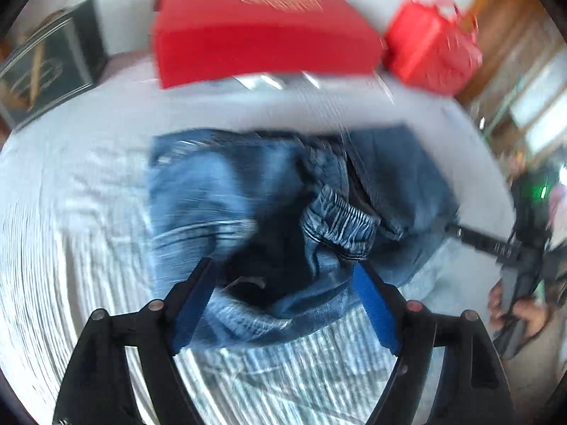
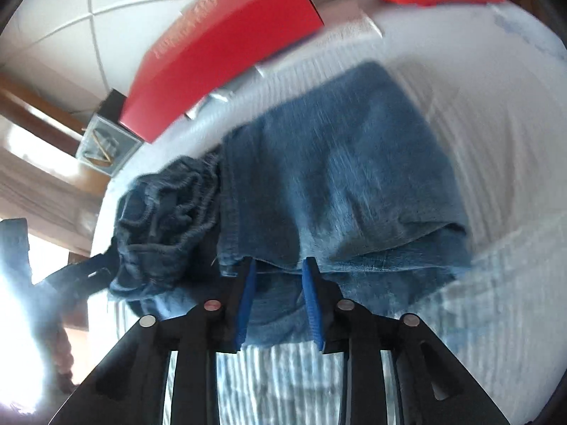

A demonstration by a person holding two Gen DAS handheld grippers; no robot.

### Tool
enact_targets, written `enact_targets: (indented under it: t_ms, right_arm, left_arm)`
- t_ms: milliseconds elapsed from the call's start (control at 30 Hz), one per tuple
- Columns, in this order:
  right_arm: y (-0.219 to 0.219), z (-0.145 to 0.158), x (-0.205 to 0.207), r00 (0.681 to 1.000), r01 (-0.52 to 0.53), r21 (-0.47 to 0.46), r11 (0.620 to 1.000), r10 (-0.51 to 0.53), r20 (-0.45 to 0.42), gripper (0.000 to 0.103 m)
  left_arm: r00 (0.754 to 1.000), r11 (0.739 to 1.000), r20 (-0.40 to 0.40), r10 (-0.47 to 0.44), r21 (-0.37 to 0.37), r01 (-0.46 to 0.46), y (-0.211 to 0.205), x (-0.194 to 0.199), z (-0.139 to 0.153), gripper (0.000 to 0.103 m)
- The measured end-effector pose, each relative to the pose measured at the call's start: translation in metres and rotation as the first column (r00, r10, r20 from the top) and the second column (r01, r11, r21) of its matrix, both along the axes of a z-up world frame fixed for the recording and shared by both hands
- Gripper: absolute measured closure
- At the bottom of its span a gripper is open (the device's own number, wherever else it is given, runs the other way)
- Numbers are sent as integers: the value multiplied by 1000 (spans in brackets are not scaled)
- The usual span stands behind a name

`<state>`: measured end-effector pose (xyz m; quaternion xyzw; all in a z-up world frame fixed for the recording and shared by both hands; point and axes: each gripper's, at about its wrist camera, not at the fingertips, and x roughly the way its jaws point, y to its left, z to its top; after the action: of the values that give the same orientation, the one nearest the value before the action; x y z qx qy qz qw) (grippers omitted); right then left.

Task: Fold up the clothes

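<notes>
The left gripper [image 1: 283,276], jaws wide, is hovering over the bunched jeans [image 1: 276,191] lying on the striped bedsheet [image 1: 71,212]. The right gripper [image 2: 280,265], jaws narrower, is straddling a hem; pinching and folding looks next.

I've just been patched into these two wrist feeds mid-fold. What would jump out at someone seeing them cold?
The blue jeans, partly folded and bunched at the elastic waistband, fill the middle of the striped bedsheet. Behind them a big red box and a smaller red bag glare at the bed's far edge. The left gripper is spread wide over the denim, while the right gripper sits at the folded edge with its jaws apart.
</notes>
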<state>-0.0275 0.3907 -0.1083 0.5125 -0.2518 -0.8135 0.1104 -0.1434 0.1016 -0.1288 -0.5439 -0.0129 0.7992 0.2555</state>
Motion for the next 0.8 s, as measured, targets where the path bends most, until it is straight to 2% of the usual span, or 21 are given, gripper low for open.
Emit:
enact_targets:
  t_ms: [33, 67, 133, 200, 367, 500, 533, 567, 600, 700, 767, 800]
  right_arm:
    - [-1, 7, -1, 1000, -3, -7, 1000, 3, -10, 71]
    - [-2, 14, -2, 1000, -7, -14, 1000, 7, -19, 71]
    - [-10, 25, -4, 999, -37, -21, 999, 36, -27, 70]
    - [-36, 35, -10, 995, -91, -8, 996, 91, -42, 69]
    - [-94, 46, -39, 979, -187, 33, 982, 189, -70, 61]
    - [-132, 41, -61, 966, -248, 95, 964, 253, -51, 58]
    - [-140, 36, -63, 958, -277, 109, 955, 283, -37, 62]
    - [-147, 31, -62, 950, -307, 138, 942, 312, -15, 75]
    - [-152, 26, -61, 942, -333, 167, 928, 337, 8, 97]
    - [-133, 19, -47, 948, -316, 244, 917, 317, 37, 97]
    - [-102, -8, -38, 959, -274, 143, 951, 260, 112, 96]
    - [-101, -8, -36, 960, -272, 144, 951, 258, 113, 96]
  left_arm:
    - [999, 999, -14, 37, 2, -37, -12, 0, 6, 8]
    - [996, 997, -36, 82, -4, -82, -25, -2, 12, 5]
    - [985, 986, -45, 166, -25, -167, -53, -11, 12, 4]
    - [969, 967, -39, 243, -75, -245, -70, -23, 5, 4]
    - [962, 953, 35, 270, -153, -262, -68, -35, -39, 4]
    - [954, 945, 56, 296, -161, -284, -67, -33, -56, 4]
    - [954, 945, 55, 296, -159, -285, -67, -32, -57, 5]
    - [955, 948, 53, 291, -154, -280, -68, -31, -56, 7]
    - [957, 950, 56, 285, -149, -274, -66, -29, -57, 11]
    - [951, 945, 75, 300, -157, -286, -59, -27, -70, 11]
    - [950, 948, 108, 292, -163, -273, -48, -28, -87, 10]
    - [952, 943, 87, 293, -189, -273, -44, -26, -89, 7]
